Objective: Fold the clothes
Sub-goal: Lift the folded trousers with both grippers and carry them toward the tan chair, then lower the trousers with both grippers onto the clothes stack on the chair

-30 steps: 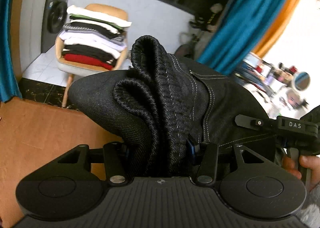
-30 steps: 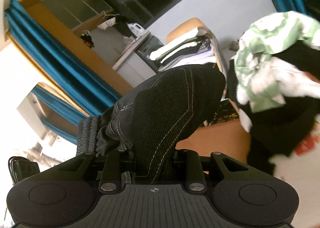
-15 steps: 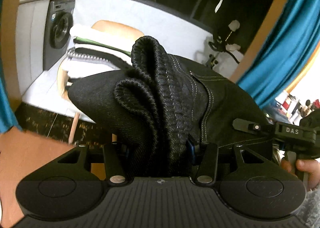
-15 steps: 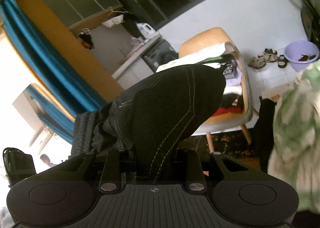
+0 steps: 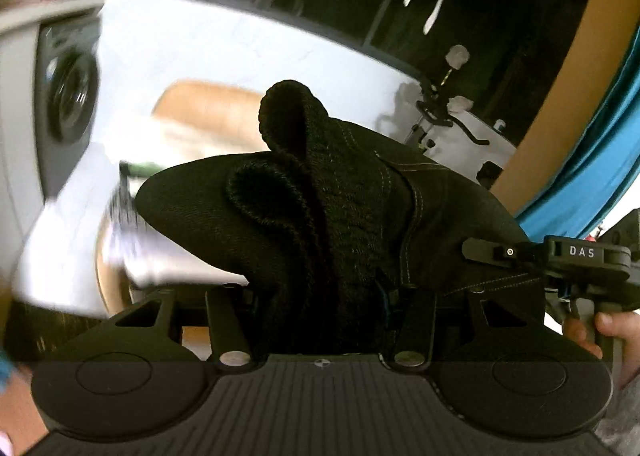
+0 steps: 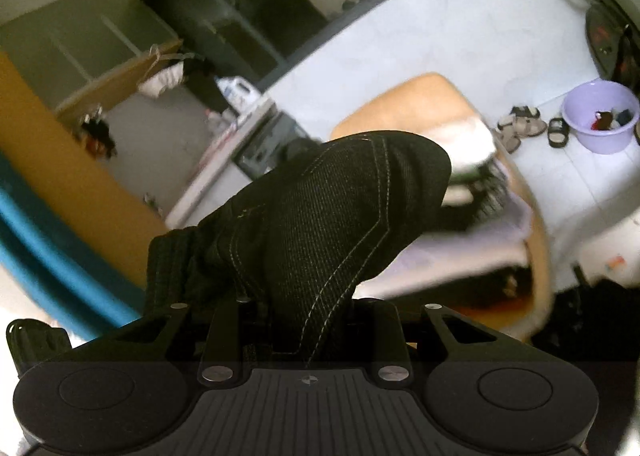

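Your left gripper [image 5: 320, 296] and right gripper [image 6: 308, 320] each clamp the folded black jeans [image 5: 340, 208], held aloft between them. Far ahead, a chair [image 6: 400, 96] already carries a stack of folded clothes [image 6: 472, 192]. Folding of this garment looks finished; what remains is setting it on that stack.

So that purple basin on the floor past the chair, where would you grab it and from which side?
Take the purple basin by its rim, coming straight down from above. It stands upright with its mouth open, and the thin rolled rim gives a gripper one finger inside and one outside. The near edge looks best: small things lie inside toward the middle, and sandals sit on the floor to its left.
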Demonstrator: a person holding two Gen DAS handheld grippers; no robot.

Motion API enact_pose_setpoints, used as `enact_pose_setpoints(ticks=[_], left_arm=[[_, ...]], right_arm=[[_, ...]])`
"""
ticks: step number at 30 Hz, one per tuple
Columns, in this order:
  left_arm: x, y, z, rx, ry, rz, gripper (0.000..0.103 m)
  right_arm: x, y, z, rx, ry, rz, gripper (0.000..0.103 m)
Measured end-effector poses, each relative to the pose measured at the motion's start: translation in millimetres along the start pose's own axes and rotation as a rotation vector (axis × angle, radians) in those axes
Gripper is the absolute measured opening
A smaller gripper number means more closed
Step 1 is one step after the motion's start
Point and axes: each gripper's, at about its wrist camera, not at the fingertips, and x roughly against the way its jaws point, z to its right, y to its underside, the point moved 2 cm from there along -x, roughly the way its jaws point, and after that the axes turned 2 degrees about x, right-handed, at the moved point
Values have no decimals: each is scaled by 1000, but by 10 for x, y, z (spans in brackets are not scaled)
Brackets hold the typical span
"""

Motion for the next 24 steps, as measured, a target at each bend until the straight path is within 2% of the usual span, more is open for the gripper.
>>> enact_pose_setpoints(ticks=[4,8,11,17,24], left_arm=[[-312,-628,-319,-36,12,8,50],[-683,-1223,-665,-5,24,3,50],[-951,-1580,-893,2,2,9,50],[-1513,-2164,-1149,23,-53,-17,50],[-2223,-2646,-1476,67,-97,-84,50]], right_arm=[[-668,-561,-122,6,0,39,23],[-1331,-1213,-142,31,-4,63,23],[-1778,-1644,-104,39,-24,77,23],[-2583,-2414,220,11,-73,72,23],[-3304,-3101,732,-24,-83,-14,23]])
